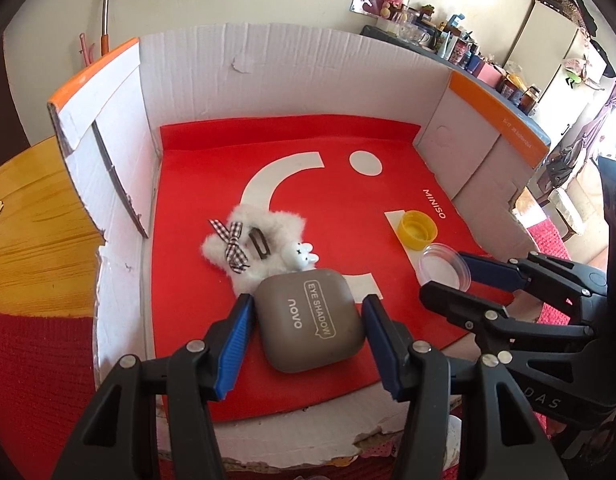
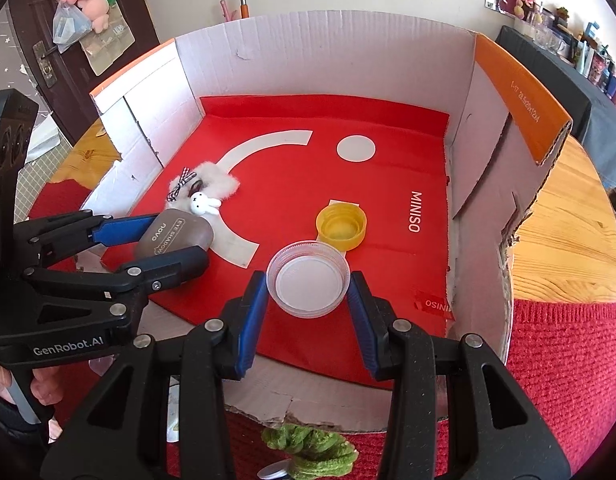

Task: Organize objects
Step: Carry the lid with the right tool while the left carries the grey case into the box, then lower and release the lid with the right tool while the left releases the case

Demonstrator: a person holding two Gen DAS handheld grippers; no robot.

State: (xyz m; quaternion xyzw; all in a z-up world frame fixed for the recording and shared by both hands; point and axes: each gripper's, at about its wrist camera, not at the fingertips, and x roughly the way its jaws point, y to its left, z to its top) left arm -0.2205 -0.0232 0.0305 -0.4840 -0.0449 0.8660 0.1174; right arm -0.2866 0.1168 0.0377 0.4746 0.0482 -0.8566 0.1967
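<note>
A grey-brown eye shadow case (image 1: 312,320) sits between the blue pads of my left gripper (image 1: 306,302), which is shut on it just over the red mat (image 1: 332,200) in the cardboard box (image 1: 291,76). My right gripper (image 2: 308,278) is shut on a clear round lid (image 2: 308,284) near the box's front. The right gripper (image 1: 444,274) also shows in the left wrist view, and the left gripper (image 2: 183,237) in the right wrist view. A yellow cap (image 2: 342,226) lies open side up behind the lid. A fluffy white hair clip (image 1: 251,240) with a checked bow lies behind the case.
The box walls (image 2: 320,52) stand high at the back and sides, with a low torn front edge. The box rests on a wooden table (image 2: 568,240) with a red cloth (image 2: 568,360). A green knitted item (image 2: 312,452) lies in front of the box.
</note>
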